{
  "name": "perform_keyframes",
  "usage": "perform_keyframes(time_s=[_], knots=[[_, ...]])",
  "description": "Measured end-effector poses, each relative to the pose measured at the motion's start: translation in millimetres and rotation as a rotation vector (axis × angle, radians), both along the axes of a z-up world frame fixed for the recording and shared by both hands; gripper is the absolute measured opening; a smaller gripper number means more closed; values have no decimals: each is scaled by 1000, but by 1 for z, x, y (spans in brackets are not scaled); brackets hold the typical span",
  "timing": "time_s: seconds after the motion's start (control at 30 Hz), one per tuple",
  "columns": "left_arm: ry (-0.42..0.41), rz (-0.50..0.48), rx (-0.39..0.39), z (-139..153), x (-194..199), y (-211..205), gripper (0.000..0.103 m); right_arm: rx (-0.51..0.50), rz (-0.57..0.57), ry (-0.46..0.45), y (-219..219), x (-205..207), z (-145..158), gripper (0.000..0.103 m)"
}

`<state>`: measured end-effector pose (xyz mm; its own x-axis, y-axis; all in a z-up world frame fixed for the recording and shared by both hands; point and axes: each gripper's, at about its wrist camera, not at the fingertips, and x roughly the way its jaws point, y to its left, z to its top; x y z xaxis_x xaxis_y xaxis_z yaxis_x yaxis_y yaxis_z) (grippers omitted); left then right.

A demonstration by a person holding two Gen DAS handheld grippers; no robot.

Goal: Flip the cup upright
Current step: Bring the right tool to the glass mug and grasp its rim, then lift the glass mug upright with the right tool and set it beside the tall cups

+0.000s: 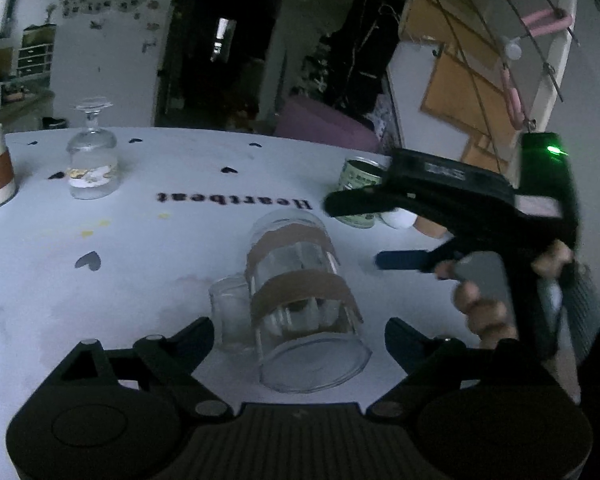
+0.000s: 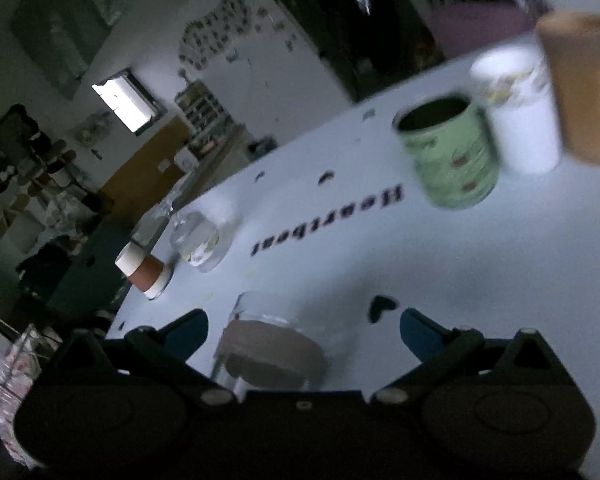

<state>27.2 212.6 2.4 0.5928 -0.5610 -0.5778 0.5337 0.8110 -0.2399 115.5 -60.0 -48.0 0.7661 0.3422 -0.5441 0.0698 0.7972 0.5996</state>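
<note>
Lining up, I have the glass mug [image 1: 300, 304] upside down between my left gripper [image 1: 300, 334]'s spread fingers, untouched; my right gripper [image 2: 304, 330] is spread too. Smooth glass may slip mid-flip.

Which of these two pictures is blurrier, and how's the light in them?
Right wrist view is blurrier: the green can and white cup smear, the frame is tilted. Left wrist view is sharper: the glass mug and the table lettering read clearly, only the right gripper is soft. Both are dim, with dark fisheye corners.
</note>
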Motion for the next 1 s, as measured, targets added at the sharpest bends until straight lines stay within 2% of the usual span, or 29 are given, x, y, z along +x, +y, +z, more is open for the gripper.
perform_keyframes(time_s=[0.23, 0.4, 0.47, 0.53, 0.73, 1.0], knots=[[36, 9, -23, -14, 0, 7, 91, 98, 74, 123, 14, 42, -19, 103], [46, 15, -33, -18, 2, 11, 91, 130, 127, 192, 23, 63, -28, 102], [44, 16, -35, -18, 1, 12, 91, 129, 147, 194, 26, 66, -29, 95], [41, 18, -35, -18, 1, 12, 91, 108, 151, 200, 28, 65, -28, 83], [25, 23, -42, -15, -1, 13, 91, 74, 149, 135, 12, 42, -13, 81], [4, 21, -44, -13, -4, 8, 91, -141, 77, -23, -16, -10, 34, 81]])
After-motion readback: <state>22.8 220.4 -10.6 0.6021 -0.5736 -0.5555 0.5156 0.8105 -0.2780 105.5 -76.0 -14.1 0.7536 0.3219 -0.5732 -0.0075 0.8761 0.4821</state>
